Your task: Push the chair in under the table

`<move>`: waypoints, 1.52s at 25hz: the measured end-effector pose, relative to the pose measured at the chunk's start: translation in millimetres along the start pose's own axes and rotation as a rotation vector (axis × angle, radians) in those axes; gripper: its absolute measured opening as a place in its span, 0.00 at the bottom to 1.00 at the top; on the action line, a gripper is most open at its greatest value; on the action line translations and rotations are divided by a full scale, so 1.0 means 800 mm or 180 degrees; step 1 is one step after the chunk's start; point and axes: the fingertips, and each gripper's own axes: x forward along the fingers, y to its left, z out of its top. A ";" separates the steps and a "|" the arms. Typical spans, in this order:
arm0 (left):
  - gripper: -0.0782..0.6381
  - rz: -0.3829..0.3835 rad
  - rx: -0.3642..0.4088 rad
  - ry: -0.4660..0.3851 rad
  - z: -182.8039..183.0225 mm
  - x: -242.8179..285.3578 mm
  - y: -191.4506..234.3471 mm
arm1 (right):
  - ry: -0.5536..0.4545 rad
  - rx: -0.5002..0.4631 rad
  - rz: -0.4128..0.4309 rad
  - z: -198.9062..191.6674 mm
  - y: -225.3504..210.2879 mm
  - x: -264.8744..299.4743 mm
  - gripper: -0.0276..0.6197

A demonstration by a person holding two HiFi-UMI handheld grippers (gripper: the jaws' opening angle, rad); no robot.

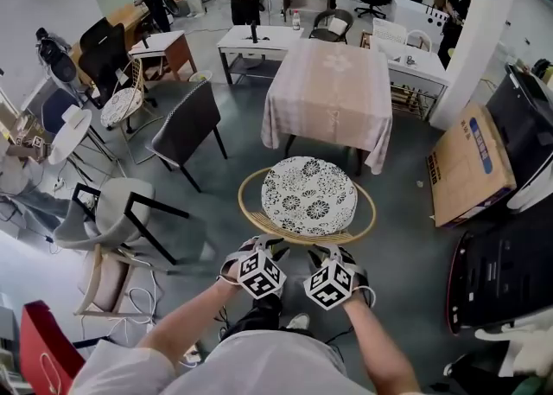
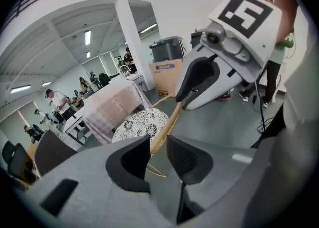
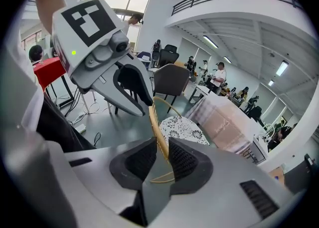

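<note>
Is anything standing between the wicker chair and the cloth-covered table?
Nothing visible does. The floor from the chair to the table shows bare; the left gripper and right gripper straddle its back rim.

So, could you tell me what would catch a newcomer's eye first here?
The round rattan chair with its black-and-white flowered cushion stands out at the middle of the head view, just short of the pink-draped table. Next come the left gripper and right gripper at the chair's near rim, each with jaws apart and that rim running between them.
</note>
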 end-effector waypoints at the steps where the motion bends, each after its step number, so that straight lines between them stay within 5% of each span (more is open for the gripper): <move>1: 0.25 -0.0025 0.0040 0.0024 -0.003 0.004 0.002 | 0.0027 -0.0014 0.0008 -0.001 0.000 0.004 0.10; 14: 0.29 -0.0315 0.0516 0.0240 -0.035 0.042 0.025 | 0.0485 -0.0467 0.0048 -0.018 -0.001 0.059 0.18; 20: 0.29 -0.0393 0.0920 0.0376 -0.050 0.059 0.031 | 0.0667 -0.0586 0.0052 -0.029 -0.005 0.073 0.19; 31: 0.29 -0.0589 0.1430 0.0415 -0.056 0.068 0.038 | 0.0739 -0.0784 0.0159 -0.037 -0.007 0.088 0.18; 38: 0.28 -0.0714 0.1342 0.0409 -0.058 0.069 0.037 | 0.0779 -0.0745 0.0330 -0.037 -0.005 0.091 0.17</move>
